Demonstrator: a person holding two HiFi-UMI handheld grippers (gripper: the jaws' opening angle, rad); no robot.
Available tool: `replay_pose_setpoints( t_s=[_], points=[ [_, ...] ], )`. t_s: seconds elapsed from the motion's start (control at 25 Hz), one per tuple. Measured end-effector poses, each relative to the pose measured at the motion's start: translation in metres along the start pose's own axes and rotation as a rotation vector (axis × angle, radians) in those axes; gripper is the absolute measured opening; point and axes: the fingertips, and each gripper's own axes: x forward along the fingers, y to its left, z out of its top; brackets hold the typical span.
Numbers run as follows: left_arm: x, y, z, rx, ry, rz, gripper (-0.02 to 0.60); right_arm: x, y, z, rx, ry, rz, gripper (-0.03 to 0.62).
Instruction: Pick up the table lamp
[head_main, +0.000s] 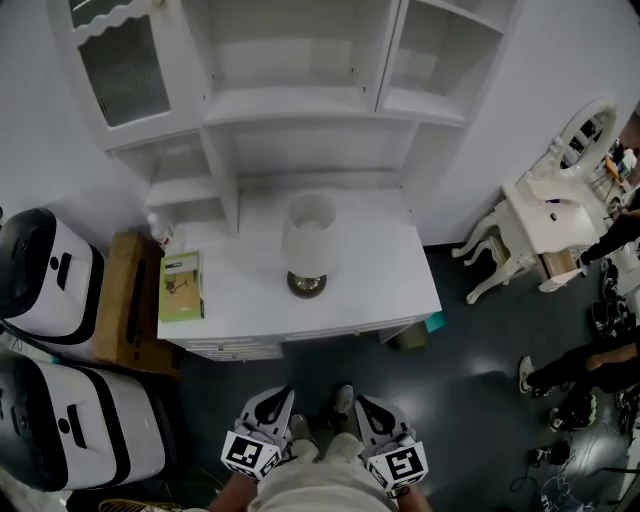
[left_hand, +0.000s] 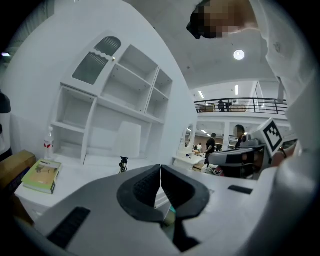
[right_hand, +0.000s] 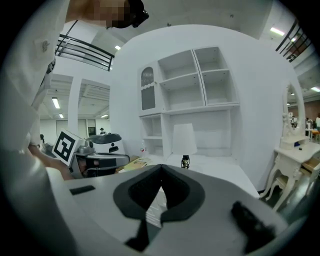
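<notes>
Table lamp (head_main: 308, 245) stands upright on the white desk (head_main: 385, 275), roughly at the middle of its top, with a pale shade over a dark round base. At the desk's left end lies a green book (head_main: 182, 287), flat, and a small bottle (head_main: 160, 231) stands at the desk's back left corner, close to the book. A white shelf unit (head_main: 300, 105) rises from the back of the desk, directly behind the lamp. Against the desk's left side sits a brown wooden box (head_main: 125, 300), and beyond that box are two white-and-black machines (head_main: 45, 275). Well off to the desk's right stands a white dressing table (head_main: 550, 220) with an oval mirror. Both tools are held low in front of the desk, well apart from it and from the lamp, side by side near the person's feet. The left gripper (head_main: 284, 393) has its jaws pressed together at the tips with nothing between them, and it points toward the desk. The right gripper (head_main: 362, 401) likewise has its jaws closed tip to tip and grips nothing, with the lamp in sight beyond them.
</notes>
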Motion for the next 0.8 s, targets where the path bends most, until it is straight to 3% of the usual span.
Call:
replay_pose_setpoints(
  t_s=[0.6, 0.8],
  points=[
    [0.097, 0.011, 0.036, 0.035, -0.035, 0.101, 0.011, 0.051, -0.098, 0.035, -0.018, -0.081, 0.075, 0.012],
    [0.123, 0.008, 0.041, 0.031, -0.039, 0.163, 0.011, 0.061, -0.125, 0.040, -0.015, -0.086, 0.144, 0.012]
  ],
)
